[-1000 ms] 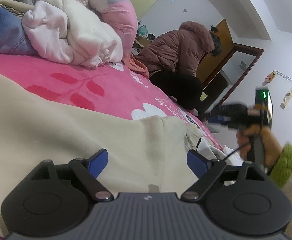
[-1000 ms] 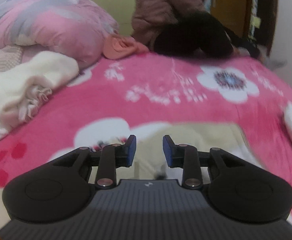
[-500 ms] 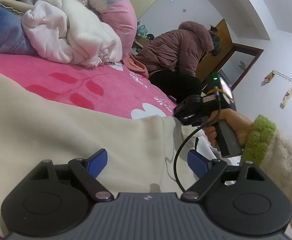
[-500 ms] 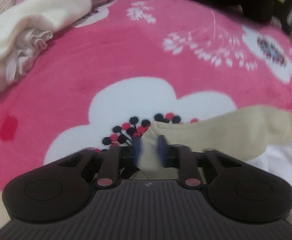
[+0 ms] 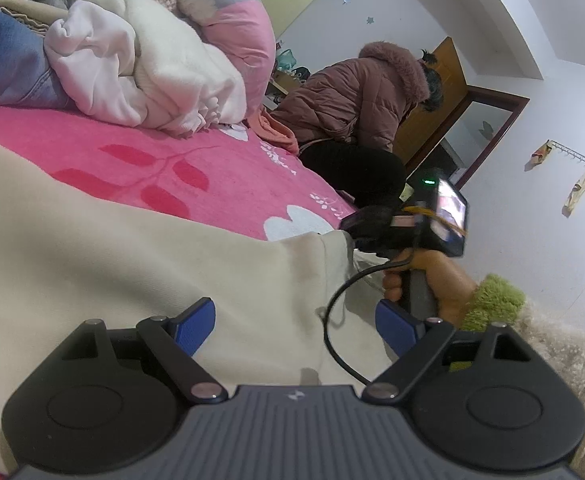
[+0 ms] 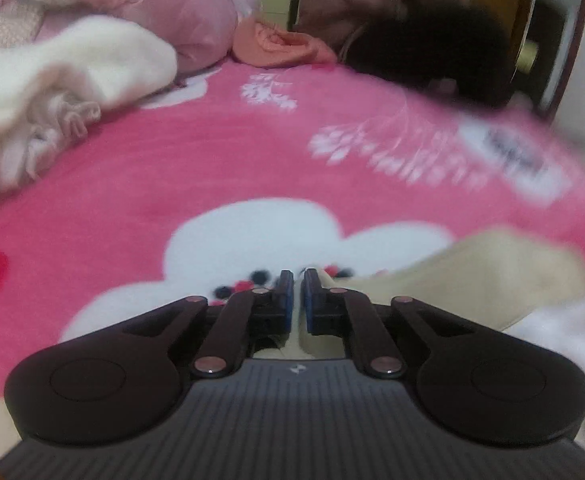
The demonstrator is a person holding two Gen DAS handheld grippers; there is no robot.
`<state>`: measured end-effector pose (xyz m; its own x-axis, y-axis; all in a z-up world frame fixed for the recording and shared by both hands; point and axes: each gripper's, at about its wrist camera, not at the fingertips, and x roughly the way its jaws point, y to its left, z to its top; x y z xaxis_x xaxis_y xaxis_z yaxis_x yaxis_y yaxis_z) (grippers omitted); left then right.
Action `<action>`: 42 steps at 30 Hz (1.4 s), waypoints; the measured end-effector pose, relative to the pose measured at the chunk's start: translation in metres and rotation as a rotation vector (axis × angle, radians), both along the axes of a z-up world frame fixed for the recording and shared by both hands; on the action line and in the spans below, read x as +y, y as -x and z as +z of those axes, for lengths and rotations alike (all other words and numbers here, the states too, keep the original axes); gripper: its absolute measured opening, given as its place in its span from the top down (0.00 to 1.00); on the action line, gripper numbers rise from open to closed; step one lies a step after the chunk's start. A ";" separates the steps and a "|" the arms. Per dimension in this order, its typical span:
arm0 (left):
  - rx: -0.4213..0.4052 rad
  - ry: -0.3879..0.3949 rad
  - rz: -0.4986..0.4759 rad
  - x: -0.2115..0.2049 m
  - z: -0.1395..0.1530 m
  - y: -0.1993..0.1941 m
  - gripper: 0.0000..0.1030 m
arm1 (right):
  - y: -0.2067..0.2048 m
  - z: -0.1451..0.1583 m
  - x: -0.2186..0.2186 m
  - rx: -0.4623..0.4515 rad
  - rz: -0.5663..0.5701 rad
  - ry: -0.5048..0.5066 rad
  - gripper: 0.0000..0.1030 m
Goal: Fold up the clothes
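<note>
One cream garment (image 5: 140, 264), flat, smooth.

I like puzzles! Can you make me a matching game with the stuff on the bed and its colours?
Things:
1. blanket
2. spread-out garment
3. finger pads
4. sleeve cuff

Colours:
A. blue
B. green
C. pink with white flowers
D. cream

Pairs: 1-C, 2-D, 3-A, 4-B

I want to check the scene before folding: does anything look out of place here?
Nothing looks damaged or spilled. The only untidy spot is the heap of clothes at the pillow end of the bed. The cream garment lies mostly flat.
</note>
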<state>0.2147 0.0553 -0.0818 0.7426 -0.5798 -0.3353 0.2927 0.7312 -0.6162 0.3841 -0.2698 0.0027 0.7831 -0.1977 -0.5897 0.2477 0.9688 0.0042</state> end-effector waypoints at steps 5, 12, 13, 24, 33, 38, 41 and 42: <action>-0.002 0.024 -0.010 0.002 -0.001 -0.001 0.11 | 0.026 0.016 -0.042 -0.059 -0.017 -0.239 0.78; -0.006 0.022 -0.028 -0.001 0.000 -0.001 0.04 | 0.166 0.088 -0.095 -0.122 0.052 -0.429 0.75; -0.006 0.020 -0.028 -0.001 0.000 -0.001 0.04 | 0.183 0.092 -0.097 -0.106 0.074 -0.453 0.74; -0.006 -0.093 -0.025 -0.017 0.004 0.002 0.00 | 0.192 -0.017 -0.053 0.188 0.101 -0.453 0.74; -0.004 -0.116 -0.027 -0.019 0.003 0.002 0.00 | 0.200 -0.039 0.005 0.161 0.218 -0.053 0.97; -0.001 -0.125 -0.025 -0.020 0.004 0.002 0.00 | 0.210 -0.031 0.008 0.128 0.192 0.017 0.85; 0.011 -0.136 -0.002 -0.019 0.009 0.005 0.00 | 0.228 -0.007 0.004 0.045 0.147 -0.001 0.80; 0.017 -0.142 0.015 -0.019 0.012 0.007 0.00 | 0.234 0.000 0.004 0.012 0.144 -0.006 0.80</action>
